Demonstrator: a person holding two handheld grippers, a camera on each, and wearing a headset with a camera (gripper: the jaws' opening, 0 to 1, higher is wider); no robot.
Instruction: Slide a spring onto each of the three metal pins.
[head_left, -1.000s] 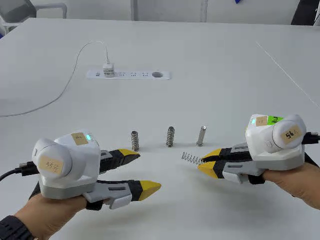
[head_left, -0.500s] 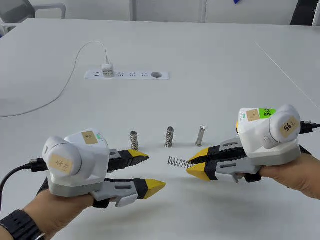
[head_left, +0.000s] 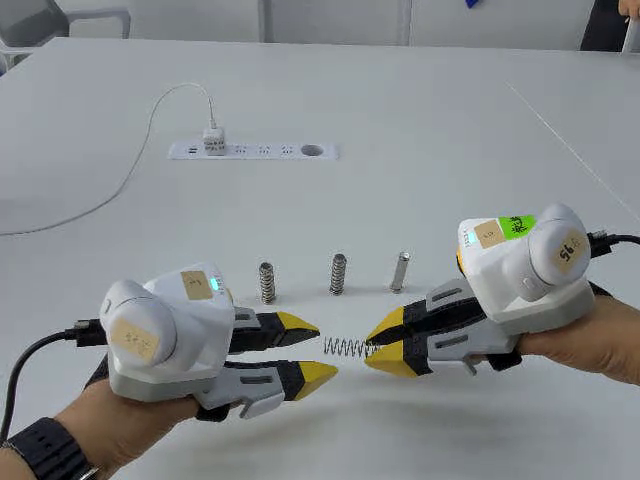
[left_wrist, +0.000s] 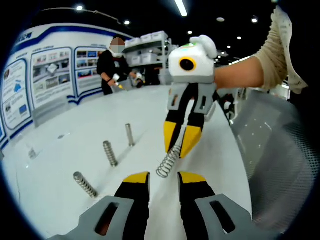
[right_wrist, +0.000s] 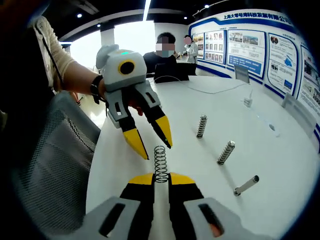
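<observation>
Coil spring of thin silver wire (head_left: 347, 347) pinched at 1 end by R gripper (head_left: 374, 346); L gripper (head_left: 325, 350) spread at free end. Bare steel pin (head_left: 400, 271) at 1 o'clock, 2 sprung pins (head_left: 338, 273) at 11-12.

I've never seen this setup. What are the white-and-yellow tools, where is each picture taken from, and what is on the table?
There is no robot arm: a person holds a two-jaw gripper in each hand. The wide picture comes from a headset camera looking down. Each round picture comes from a camera on one gripper, looking along its jaws. On the table stand a left pin and a middle pin, each wearing a spring, and a bare pin. A power strip lies behind. The right gripper is shut on a loose spring. The left gripper is open at its free end.
</observation>
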